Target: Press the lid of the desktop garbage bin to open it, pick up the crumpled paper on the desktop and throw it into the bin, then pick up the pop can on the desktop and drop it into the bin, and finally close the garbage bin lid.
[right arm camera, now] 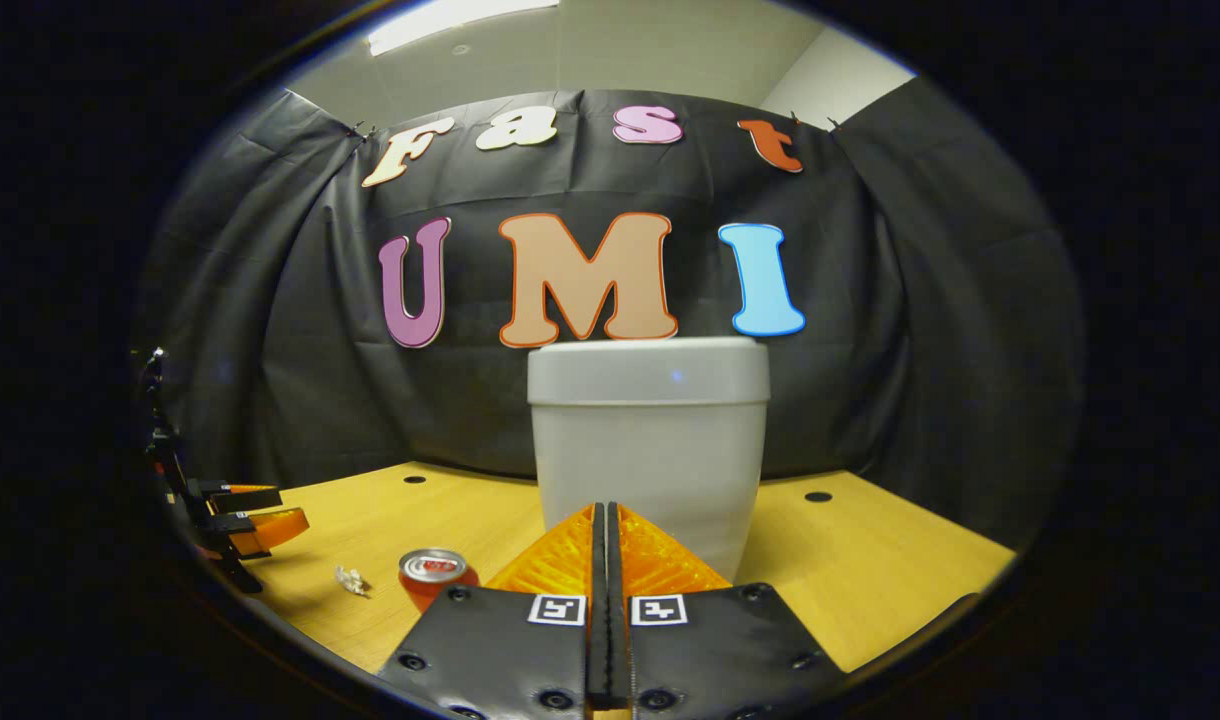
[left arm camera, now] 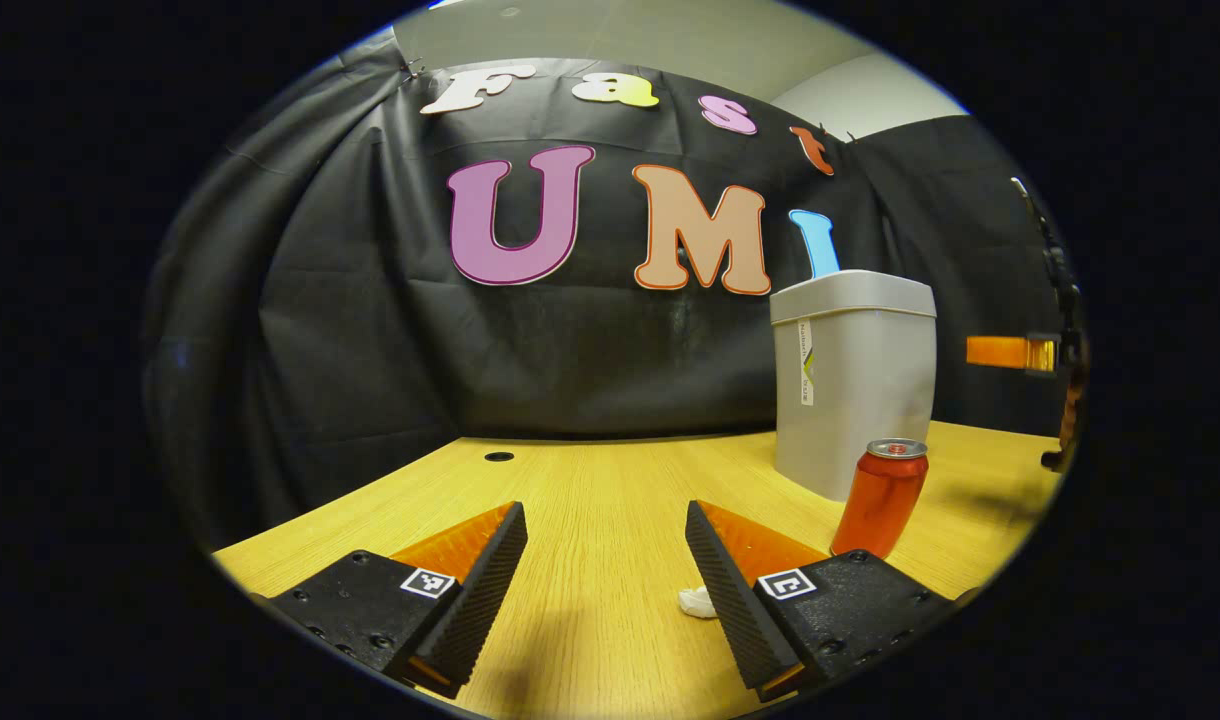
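The gray bin (right arm camera: 648,450) stands on the tabletop (left arm camera: 590,480) with its lid down, the red can (left arm camera: 881,498) just beside it and the crumpled paper (left arm camera: 697,601) near the can — the left tongs (left arm camera: 606,560) gape wide, the right tongs (right arm camera: 604,560) are pressed together on nothing.
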{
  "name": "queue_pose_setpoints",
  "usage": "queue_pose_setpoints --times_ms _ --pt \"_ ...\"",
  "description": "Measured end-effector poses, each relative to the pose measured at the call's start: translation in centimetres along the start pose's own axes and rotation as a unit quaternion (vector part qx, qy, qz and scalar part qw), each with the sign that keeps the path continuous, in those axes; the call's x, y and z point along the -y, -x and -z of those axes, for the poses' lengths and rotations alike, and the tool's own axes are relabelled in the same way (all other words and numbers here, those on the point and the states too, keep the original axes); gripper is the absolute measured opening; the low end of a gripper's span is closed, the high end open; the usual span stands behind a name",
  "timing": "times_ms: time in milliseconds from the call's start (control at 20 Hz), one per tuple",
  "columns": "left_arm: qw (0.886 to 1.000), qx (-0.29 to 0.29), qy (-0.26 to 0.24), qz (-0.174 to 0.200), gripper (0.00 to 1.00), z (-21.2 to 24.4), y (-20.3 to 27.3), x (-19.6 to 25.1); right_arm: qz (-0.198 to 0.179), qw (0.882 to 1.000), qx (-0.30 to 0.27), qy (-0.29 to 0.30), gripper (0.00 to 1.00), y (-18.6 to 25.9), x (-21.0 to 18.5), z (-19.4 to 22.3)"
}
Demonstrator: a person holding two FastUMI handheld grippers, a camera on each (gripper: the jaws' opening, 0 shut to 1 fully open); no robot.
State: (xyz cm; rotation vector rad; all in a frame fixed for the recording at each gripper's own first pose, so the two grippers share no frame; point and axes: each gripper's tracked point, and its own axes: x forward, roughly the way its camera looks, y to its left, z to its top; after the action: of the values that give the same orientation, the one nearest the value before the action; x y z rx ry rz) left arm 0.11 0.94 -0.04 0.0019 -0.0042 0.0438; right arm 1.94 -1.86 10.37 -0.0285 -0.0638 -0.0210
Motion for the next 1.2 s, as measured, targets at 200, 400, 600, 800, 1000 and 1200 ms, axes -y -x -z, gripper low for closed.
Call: queue_pose_setpoints --times_ms 200,400,600,800,1000,1200 --pt "1.0 -0.001 0.0 0.0 0.94 0.0 -0.1 0.1 -0.003 1.0 0.008 0.009 0.04 -1.6 0.1 -3.6" --pt "1.0 -0.001 0.0 0.0 0.94 0.1 0.0 0.0 -0.005 1.0 0.018 -0.001 0.04 -4.0 -0.2 -6.8" --pt "1.0 -0.001 0.0 0.0 0.94 0.1 0.0 0.0 0.0 1.0 0.012 0.006 0.02 -6.7 0.0 -9.2" --pt "1.0 -0.001 0.0 0.0 0.94 0.0 -0.1 0.1 0.009 1.0 0.011 0.013 0.02 -9.3 0.4 -10.8" --pt "1.0 -0.002 0.0 0.001 0.94 -0.1 0.0 0.1 0.019 1.0 0.002 0.014 0.02 -11.1 0.9 -10.9" --pt "1.0 -0.002 0.001 0.002 0.94 0.0 0.0 0.1 0.024 1.0 -0.008 0.017 0.02 -12.2 1.3 -10.4"
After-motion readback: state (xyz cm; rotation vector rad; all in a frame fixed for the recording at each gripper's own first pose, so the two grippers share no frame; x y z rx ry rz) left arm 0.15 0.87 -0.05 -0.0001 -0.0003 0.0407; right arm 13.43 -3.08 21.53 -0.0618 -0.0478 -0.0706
